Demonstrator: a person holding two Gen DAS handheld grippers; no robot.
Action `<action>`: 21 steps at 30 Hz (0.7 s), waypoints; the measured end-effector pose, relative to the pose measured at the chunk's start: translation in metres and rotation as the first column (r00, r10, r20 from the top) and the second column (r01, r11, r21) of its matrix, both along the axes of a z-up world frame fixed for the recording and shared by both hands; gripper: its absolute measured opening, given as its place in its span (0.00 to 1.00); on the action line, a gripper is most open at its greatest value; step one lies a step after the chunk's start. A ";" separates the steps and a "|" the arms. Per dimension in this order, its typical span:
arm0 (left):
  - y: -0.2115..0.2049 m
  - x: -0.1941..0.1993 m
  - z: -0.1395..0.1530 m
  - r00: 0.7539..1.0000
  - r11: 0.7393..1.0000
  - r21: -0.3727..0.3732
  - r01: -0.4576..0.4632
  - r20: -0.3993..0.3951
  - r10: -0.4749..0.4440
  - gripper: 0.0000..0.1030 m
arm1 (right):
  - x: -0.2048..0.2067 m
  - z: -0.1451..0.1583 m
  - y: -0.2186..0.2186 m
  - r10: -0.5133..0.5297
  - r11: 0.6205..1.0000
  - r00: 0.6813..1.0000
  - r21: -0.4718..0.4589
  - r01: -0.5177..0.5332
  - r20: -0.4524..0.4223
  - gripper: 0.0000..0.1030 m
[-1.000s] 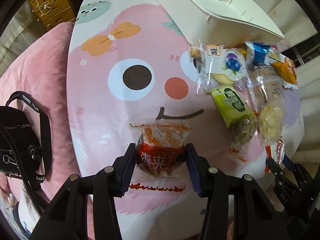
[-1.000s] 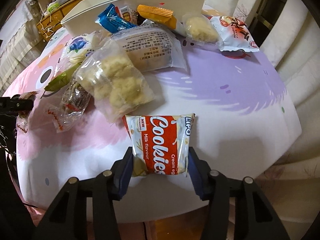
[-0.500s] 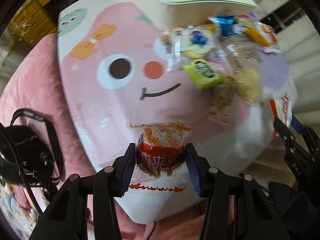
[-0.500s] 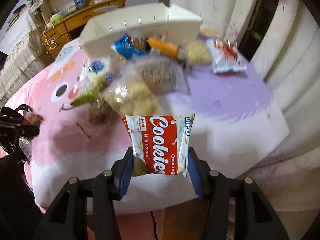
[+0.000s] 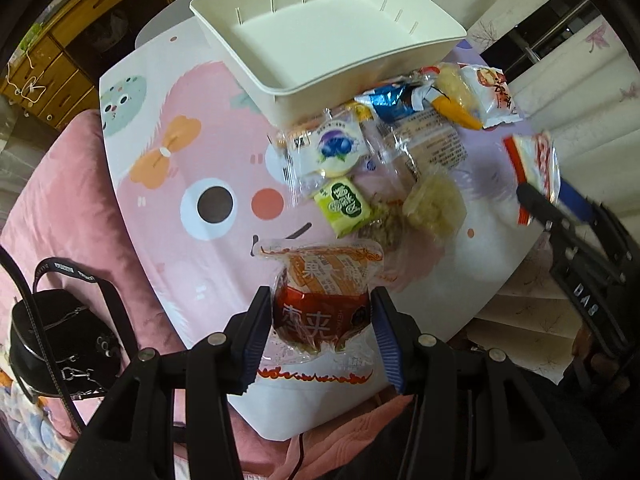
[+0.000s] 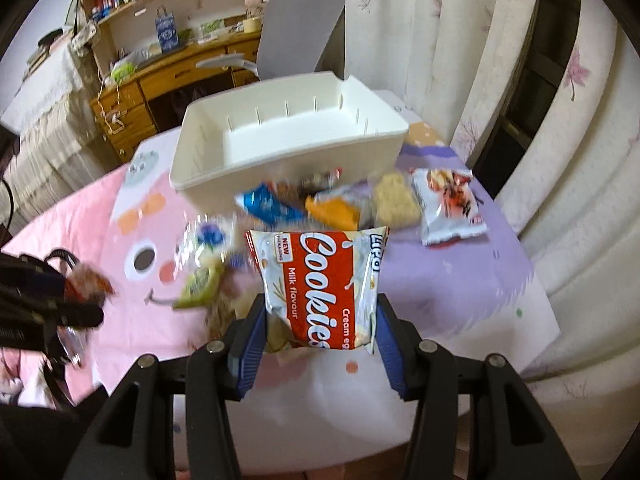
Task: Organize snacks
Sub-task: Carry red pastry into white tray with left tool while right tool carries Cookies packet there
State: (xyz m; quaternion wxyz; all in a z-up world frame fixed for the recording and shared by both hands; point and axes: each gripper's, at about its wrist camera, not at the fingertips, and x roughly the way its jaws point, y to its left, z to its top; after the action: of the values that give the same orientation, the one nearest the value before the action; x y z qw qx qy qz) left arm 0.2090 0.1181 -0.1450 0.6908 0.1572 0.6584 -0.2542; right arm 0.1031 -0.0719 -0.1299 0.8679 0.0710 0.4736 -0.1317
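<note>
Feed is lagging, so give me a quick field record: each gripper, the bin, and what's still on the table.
left gripper: shut on red date snack pack, lifted above table
right gripper: shut on Cookies pack, lifted
white bin: upright, nothing visible inside
snack pile: loose packets on cartoon tablecloth, just in front of bin

Glossy wrappers, matt plastic bin

The cookie packet (image 6: 320,288) and red snack pack (image 5: 320,300) look like shiny crinkled film; behind them, the white bin (image 5: 320,36) is smooth matt plastic on a printed tablecloth (image 5: 180,208).
</note>
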 end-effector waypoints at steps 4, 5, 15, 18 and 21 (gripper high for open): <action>-0.012 0.012 0.011 1.000 1.000 -0.001 -0.023 0.009 0.023 0.47 | 0.023 0.015 -0.013 0.033 0.999 0.999 -0.016 -0.033 0.032 0.50; -0.016 0.016 0.015 0.999 1.000 -0.005 -0.030 0.012 0.030 0.47 | 0.029 0.018 -0.016 0.040 0.999 0.998 -0.015 -0.039 0.038 0.50; -0.054 0.056 0.046 0.991 0.993 -0.025 -0.112 0.072 0.113 0.47 | 0.093 0.041 -0.057 0.144 0.989 0.984 -0.040 -0.140 0.106 0.50; -0.062 0.069 0.052 0.984 0.988 -0.029 -0.150 0.089 0.152 0.47 | 0.111 0.042 -0.071 0.172 0.985 0.978 -0.036 -0.169 0.120 0.50; -0.068 0.081 0.054 0.976 0.982 -0.040 -0.185 0.107 0.189 0.47 | 0.124 0.042 -0.083 0.193 0.981 0.972 -0.031 -0.190 0.135 0.50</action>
State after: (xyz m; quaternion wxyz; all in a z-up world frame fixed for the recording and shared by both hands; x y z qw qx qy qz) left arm 0.2897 0.0505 -0.0905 0.7491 0.0979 0.6273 -0.1889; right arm 0.2272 -0.1550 -0.0877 0.9077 0.0260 0.4162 -0.0465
